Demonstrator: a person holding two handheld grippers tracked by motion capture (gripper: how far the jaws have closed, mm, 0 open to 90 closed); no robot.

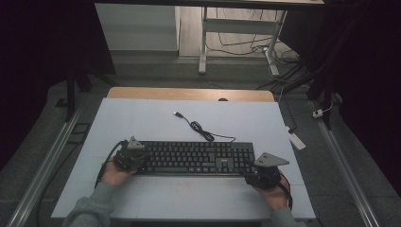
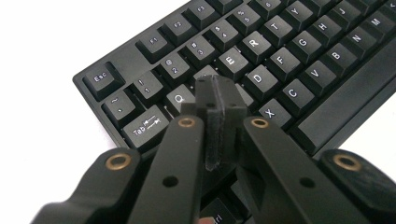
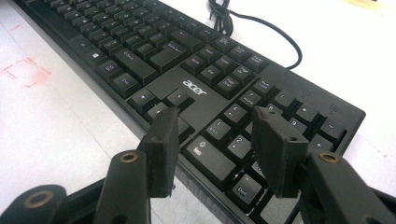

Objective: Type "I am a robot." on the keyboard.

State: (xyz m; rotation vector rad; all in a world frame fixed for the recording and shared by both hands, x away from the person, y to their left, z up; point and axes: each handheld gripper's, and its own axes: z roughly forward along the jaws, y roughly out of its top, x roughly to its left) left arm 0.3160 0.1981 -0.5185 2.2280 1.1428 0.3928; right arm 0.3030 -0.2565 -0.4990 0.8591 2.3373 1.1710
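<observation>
Left gripper [image 2: 219, 135], jaws pressed together and empty, could hit a key of the keyboard [image 2: 261, 60] below; right gripper [image 3: 219, 149] gapes, holding nothing, and may snag numpad keys.

Black Acer keyboard [image 1: 194, 157], full-size with number pad, lying flat and parallel to the near edge of the white tabletop [image 1: 142, 123], nearer that edge than the far one. Black USB cable [image 1: 201, 128] trailing from its back toward the far edge, unplugged.
</observation>
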